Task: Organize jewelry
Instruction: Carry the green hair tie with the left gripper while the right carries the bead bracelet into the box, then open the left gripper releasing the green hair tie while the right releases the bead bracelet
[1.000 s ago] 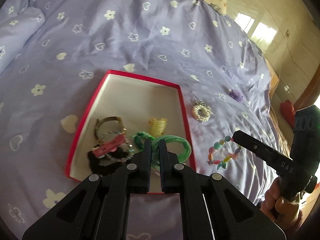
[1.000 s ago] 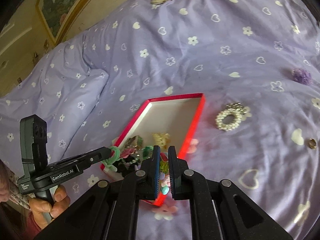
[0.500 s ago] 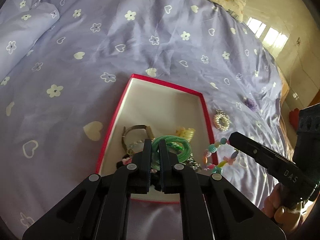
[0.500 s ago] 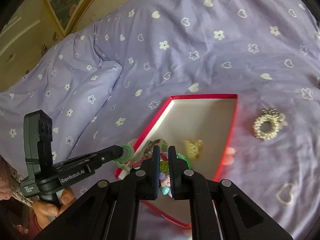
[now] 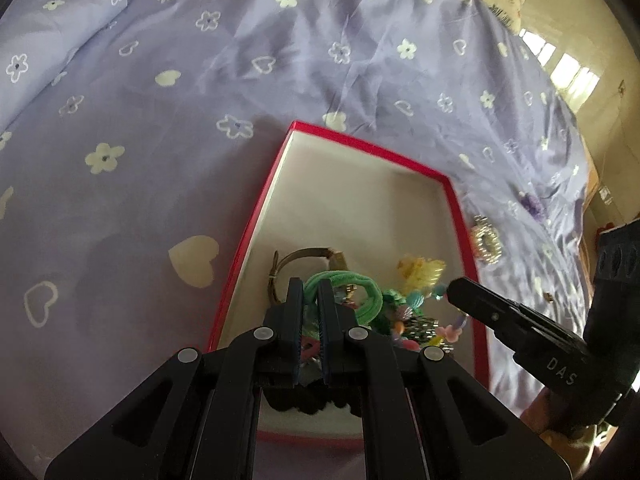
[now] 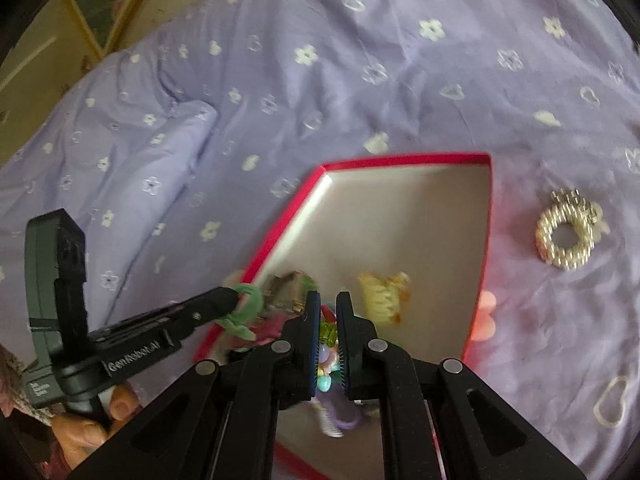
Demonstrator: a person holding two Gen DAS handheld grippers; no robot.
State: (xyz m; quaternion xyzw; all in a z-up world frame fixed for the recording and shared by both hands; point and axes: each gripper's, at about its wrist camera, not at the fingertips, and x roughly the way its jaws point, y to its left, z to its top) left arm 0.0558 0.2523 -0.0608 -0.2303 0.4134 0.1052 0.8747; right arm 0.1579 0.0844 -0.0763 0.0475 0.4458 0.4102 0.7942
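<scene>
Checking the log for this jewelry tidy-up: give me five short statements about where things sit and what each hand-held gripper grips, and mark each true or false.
1. The left hand-held gripper is shut on the green fabric hair tie. True.
2. The right hand-held gripper is empty. False: it is shut on the colourful beaded bracelet.
3. The pearl-white beaded ring-shaped bracelet lies inside the red-rimmed shallow box. False: it lies on the purple flowered bedspread, beside the box.
4. The yellow hair claw clip is in the box. True.
5. The box stands on a wooden table. False: it rests on the bedspread.
</scene>
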